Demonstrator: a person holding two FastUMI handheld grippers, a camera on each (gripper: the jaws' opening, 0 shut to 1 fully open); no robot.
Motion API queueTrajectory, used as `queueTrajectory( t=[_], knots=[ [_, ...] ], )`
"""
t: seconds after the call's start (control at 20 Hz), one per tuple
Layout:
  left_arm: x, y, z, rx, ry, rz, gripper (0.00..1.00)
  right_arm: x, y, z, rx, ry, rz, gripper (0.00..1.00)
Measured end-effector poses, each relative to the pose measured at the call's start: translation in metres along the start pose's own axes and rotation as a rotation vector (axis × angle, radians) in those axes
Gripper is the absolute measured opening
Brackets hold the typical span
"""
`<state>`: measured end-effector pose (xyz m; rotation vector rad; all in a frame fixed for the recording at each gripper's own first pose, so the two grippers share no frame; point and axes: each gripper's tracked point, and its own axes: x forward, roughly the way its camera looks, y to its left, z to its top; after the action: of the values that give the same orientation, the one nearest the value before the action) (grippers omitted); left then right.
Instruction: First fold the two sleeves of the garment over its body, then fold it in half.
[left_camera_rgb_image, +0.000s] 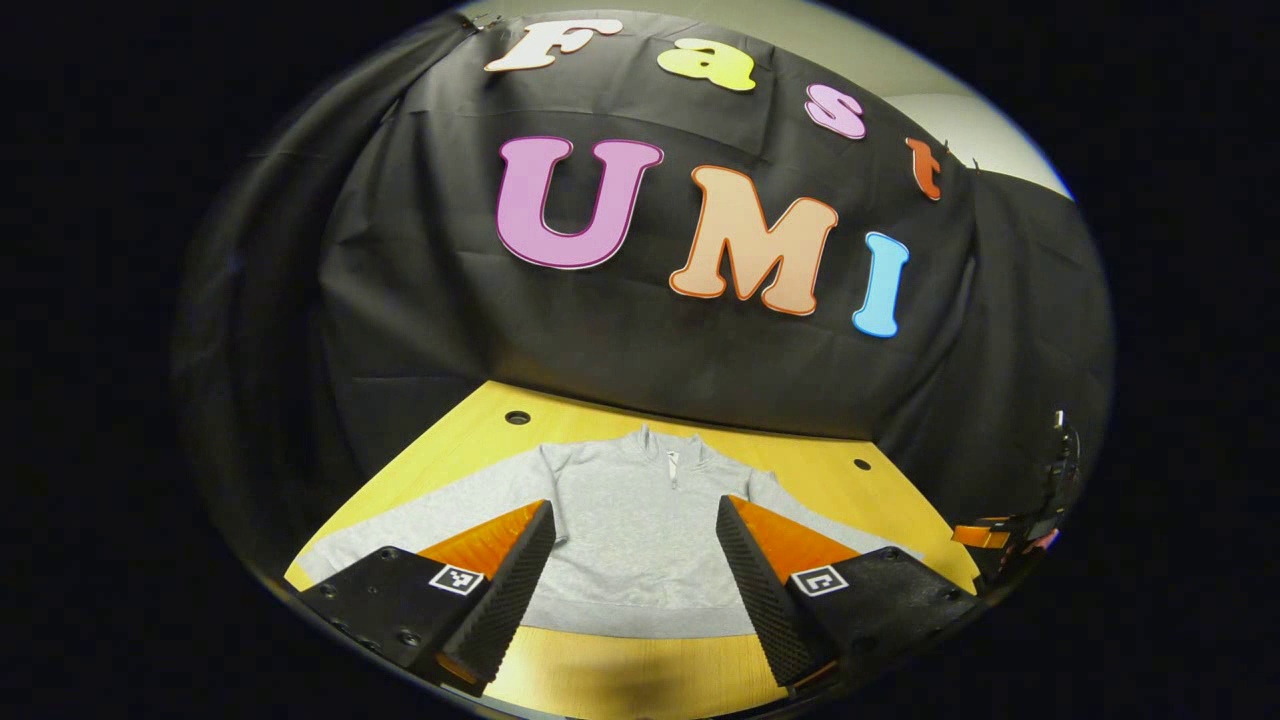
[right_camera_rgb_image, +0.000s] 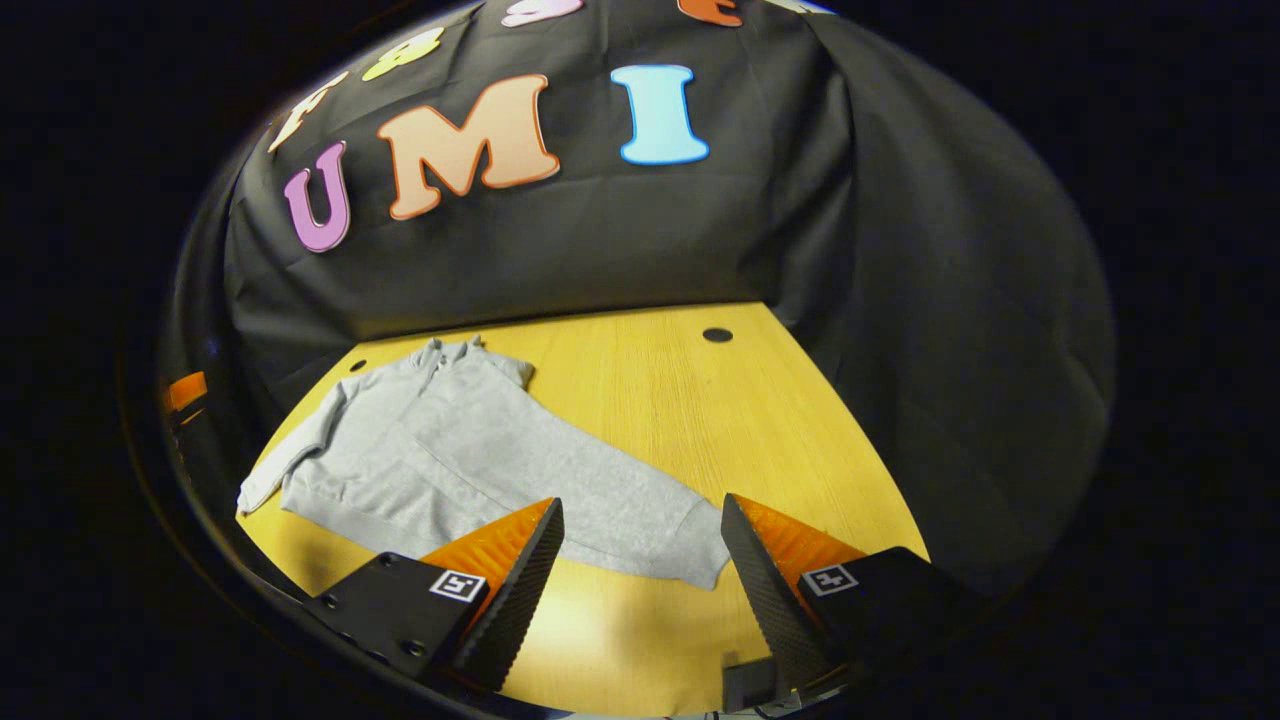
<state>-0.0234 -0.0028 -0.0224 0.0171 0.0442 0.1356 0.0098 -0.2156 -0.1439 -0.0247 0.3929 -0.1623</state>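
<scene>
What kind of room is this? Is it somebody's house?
Probably not a house: it looks like a small test booth. A black cloth hangs as the wall, a bare wooden table holds one grey sweater, and both tools hover open above it.

Bare table (right_camera_rgb_image: 700, 400) right of sweatshirt (right_camera_rgb_image: 470, 440), cloth wall (right_camera_rgb_image: 900, 300) perhaps close behind

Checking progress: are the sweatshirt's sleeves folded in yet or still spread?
Spread. The grey sweatshirt lies flat on the table, and its sleeve stretches outward.
</scene>
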Motion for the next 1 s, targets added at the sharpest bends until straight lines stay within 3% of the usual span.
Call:
queueTrajectory(
  t=[0.55, 0.7, 0.75, 0.8, 0.85, 0.95, 1.0],
  knots=[
    [-0.016, -0.005, -0.015, -0.007, 0.033, 0.101, 0.95, 0.082, -0.035, -0.079, 0.004, 0.293, 0.045, 0.98],
    [-0.018, -0.009, -0.021, -0.015, 0.042, 0.108, 0.95, 0.09, -0.036, -0.088, -0.017, 0.334, 0.048, 0.97],
    [-0.019, -0.011, -0.022, -0.014, 0.042, 0.11, 0.95, 0.09, -0.035, -0.09, -0.015, 0.35, 0.049, 0.93],
    [-0.02, -0.011, -0.023, -0.011, 0.043, 0.112, 0.95, 0.092, -0.037, -0.089, -0.022, 0.34, 0.047, 0.96],
    [-0.02, -0.013, -0.023, -0.008, 0.042, 0.113, 0.95, 0.092, -0.039, -0.091, -0.027, 0.348, 0.041, 0.9],
    [-0.021, -0.014, -0.025, -0.007, 0.04, 0.112, 0.95, 0.092, -0.041, -0.091, -0.042, 0.349, 0.021, 0.92],
    [-0.022, -0.014, -0.027, -0.007, 0.042, 0.109, 0.95, 0.092, -0.039, -0.091, -0.04, 0.349, 0.013, 0.86]
  ],
)
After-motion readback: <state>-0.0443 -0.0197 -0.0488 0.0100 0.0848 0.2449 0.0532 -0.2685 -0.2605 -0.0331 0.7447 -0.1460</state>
